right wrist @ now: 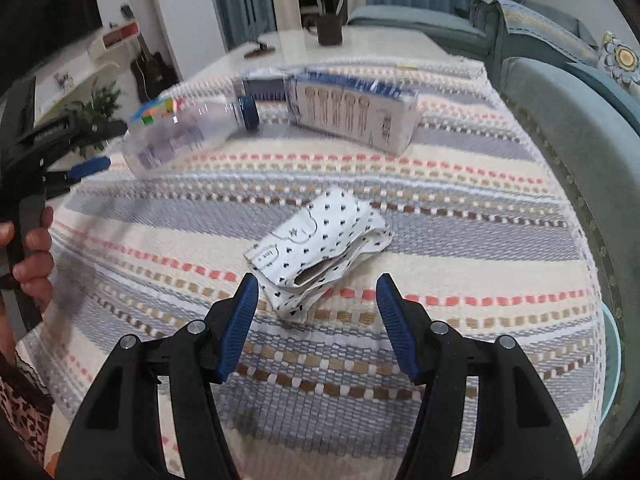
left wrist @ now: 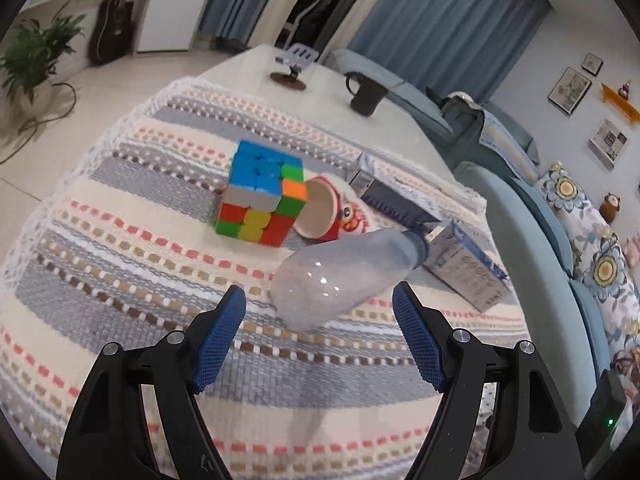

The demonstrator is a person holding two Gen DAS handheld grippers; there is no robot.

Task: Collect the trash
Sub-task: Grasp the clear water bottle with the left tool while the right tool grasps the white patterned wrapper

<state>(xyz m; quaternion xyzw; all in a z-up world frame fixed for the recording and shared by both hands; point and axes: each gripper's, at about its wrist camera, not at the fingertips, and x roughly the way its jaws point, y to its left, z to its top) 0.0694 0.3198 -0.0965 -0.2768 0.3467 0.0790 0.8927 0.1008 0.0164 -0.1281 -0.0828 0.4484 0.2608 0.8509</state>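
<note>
A clear plastic bottle (left wrist: 344, 276) with a blue cap lies on its side on the striped cloth; it also shows in the right wrist view (right wrist: 188, 128). My left gripper (left wrist: 318, 300) is open, its blue pads either side of the bottle's base, not touching. A crumpled white spotted paper wrapper (right wrist: 320, 248) lies on the cloth. My right gripper (right wrist: 316, 292) is open just in front of the wrapper's near end. A white and blue carton (right wrist: 356, 114) lies beyond; it shows in the left wrist view (left wrist: 464, 264) too. A tipped paper cup (left wrist: 328, 212) lies by the cube.
A Rubik's cube (left wrist: 260, 192) sits on the cloth (left wrist: 120, 240) left of the cup. A dark mug (left wrist: 366, 94) and a phone stand (left wrist: 294, 64) stand on the far table end. A blue sofa (right wrist: 580, 128) runs along the right. The left gripper shows at the right wrist view's left edge (right wrist: 60, 152).
</note>
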